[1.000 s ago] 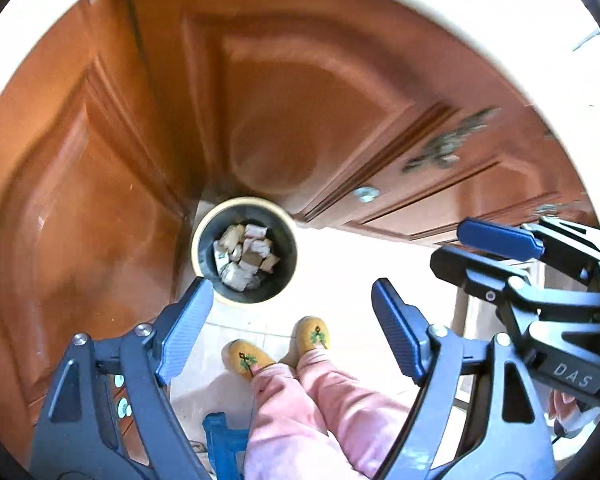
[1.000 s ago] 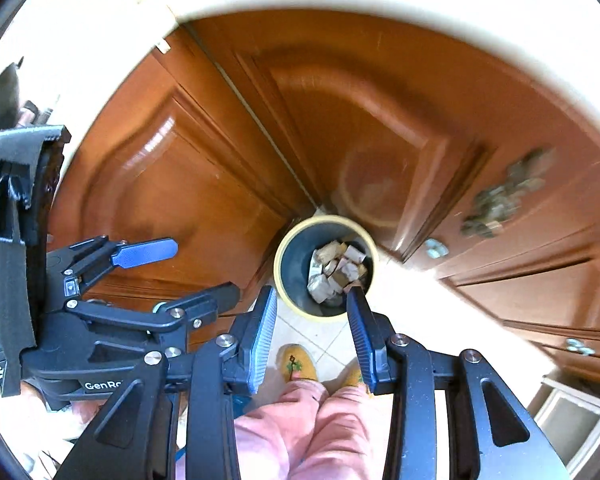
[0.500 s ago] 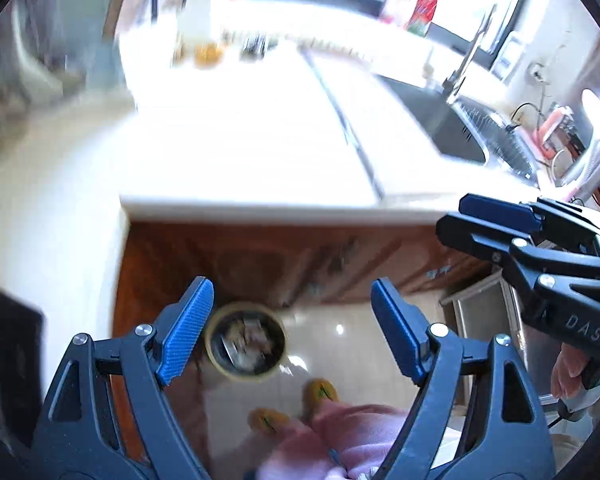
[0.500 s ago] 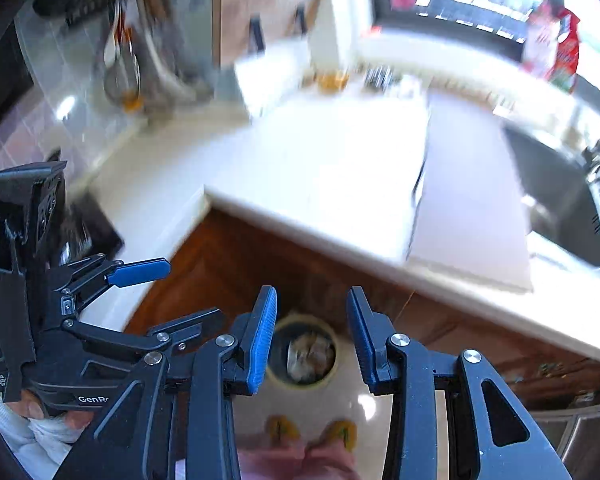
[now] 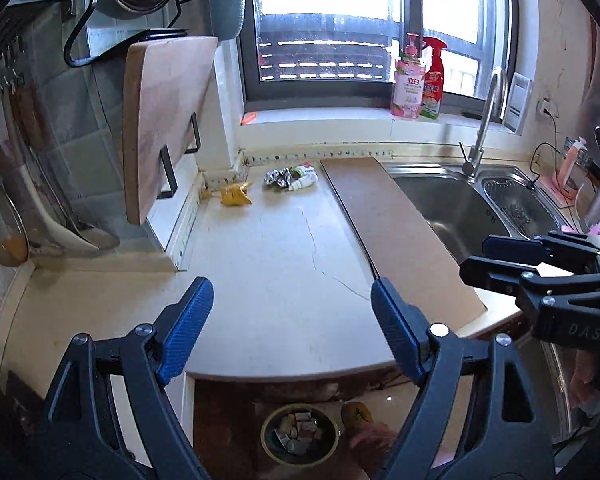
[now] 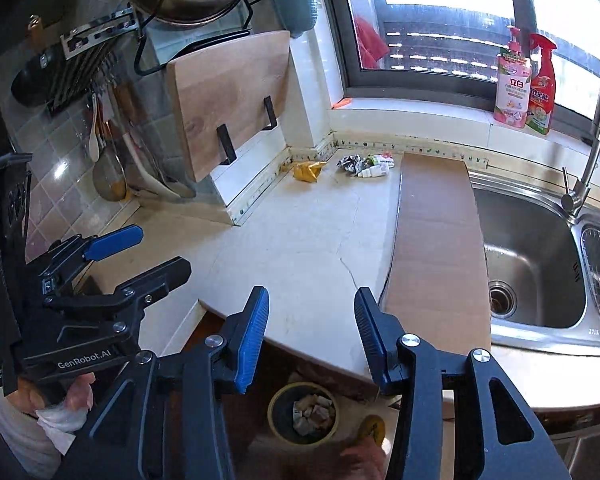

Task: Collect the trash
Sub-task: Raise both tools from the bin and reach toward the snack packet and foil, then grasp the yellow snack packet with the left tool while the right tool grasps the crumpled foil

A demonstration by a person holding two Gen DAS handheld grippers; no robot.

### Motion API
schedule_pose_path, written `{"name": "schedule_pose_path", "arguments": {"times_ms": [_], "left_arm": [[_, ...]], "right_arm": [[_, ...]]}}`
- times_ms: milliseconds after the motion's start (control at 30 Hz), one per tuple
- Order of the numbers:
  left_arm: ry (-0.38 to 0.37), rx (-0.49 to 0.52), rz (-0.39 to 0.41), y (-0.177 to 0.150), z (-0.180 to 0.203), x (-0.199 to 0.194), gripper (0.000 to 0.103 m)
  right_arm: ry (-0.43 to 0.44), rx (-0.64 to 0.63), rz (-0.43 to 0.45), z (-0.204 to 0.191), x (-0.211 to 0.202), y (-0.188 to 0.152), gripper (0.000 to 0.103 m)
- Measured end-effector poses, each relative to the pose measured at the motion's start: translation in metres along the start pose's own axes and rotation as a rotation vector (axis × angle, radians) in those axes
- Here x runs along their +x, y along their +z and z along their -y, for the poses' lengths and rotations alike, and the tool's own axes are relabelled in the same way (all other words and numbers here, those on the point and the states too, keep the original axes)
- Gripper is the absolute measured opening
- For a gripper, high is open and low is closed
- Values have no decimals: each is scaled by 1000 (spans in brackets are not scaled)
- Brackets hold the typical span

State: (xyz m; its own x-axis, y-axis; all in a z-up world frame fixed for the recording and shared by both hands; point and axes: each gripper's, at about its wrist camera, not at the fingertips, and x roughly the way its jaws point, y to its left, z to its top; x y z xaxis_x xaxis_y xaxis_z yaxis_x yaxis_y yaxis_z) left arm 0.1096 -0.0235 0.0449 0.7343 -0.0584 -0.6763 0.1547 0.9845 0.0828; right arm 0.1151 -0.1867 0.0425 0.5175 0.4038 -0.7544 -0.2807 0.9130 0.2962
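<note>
Trash lies at the back of the white counter [image 5: 276, 264]: a yellow wrapper [image 5: 234, 196], a crumpled foil wrapper [image 5: 277, 178] and a small white bottle [image 5: 303, 179]. The right wrist view shows the same yellow wrapper [image 6: 308, 170], foil wrapper [image 6: 350, 163] and bottle [image 6: 374, 171]. A round bin [image 5: 299, 434] holding several scraps stands on the floor below the counter edge. My left gripper [image 5: 292, 320] is open and empty above the counter's near edge. My right gripper [image 6: 310, 326], beside it, is opening with nothing between its jaws.
A brown board [image 5: 396, 232] lies beside the steel sink [image 5: 452, 204] with its tap [image 5: 486, 120]. A wooden cutting board [image 5: 162, 120] leans in a rack at left. Two spray bottles [image 5: 418, 78] stand on the windowsill. A person's slippered foot [image 5: 358, 414] is by the bin.
Both grippers rose from over the floor bin beside the cabinet doors to above the counter, tilting up so the counter, sink and window came into view. The right jaws stand wider apart.
</note>
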Motion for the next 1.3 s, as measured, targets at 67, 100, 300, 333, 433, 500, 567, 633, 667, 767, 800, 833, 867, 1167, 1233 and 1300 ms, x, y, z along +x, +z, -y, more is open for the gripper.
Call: {"name": "schedule_pose_path", "arguments": {"times_ms": [67,100,300,333,433,500,567,633,667,767,800,833,867,1167,1233,1300], "left_arm": [[33,-5,7,24,-4,24,79],[47,-10,4,35,-6,42,79],[77,-59,-84,108,-12,144,79],[85,-60,-97,114,-12,159,79],[105,-70,-156,132,-14,216,79],[125,-77,-197,144,-21,258,79],[160,-78,-225,152,-29,294,79],[193,-74,-247,154,-44,327,79],[212,-75,-260,155,-52,343,79],[250,-92,-297,153,-74,383,79],[258,-98,-307,152,-79,393,79],[269,-101,-317,150,-85,404,79],[278,-104,-323,147,-89,412,79],[281,-118,-386,136,-105,480,79],[280,-124,-397,134,-108,490,79],[282,-126,-410,133,-111,500,79]], "right_arm": [[10,2,-9,18,21,32,46],[19,3,-14,27,31,48,46],[71,9,-75,90,115,147,46],[75,16,-84,101,131,162,46],[114,52,-131,133,183,202,47],[143,82,-165,150,219,222,47],[174,103,-197,162,256,241,47],[191,117,-236,171,297,259,47],[208,124,-251,172,313,264,47],[237,159,-302,174,361,273,47],[244,173,-321,176,379,279,47],[247,186,-337,175,394,282,47],[249,199,-348,171,406,280,47],[208,317,-477,168,509,276,47],[176,331,-498,170,524,274,47],[164,351,-521,173,538,272,47]]}}
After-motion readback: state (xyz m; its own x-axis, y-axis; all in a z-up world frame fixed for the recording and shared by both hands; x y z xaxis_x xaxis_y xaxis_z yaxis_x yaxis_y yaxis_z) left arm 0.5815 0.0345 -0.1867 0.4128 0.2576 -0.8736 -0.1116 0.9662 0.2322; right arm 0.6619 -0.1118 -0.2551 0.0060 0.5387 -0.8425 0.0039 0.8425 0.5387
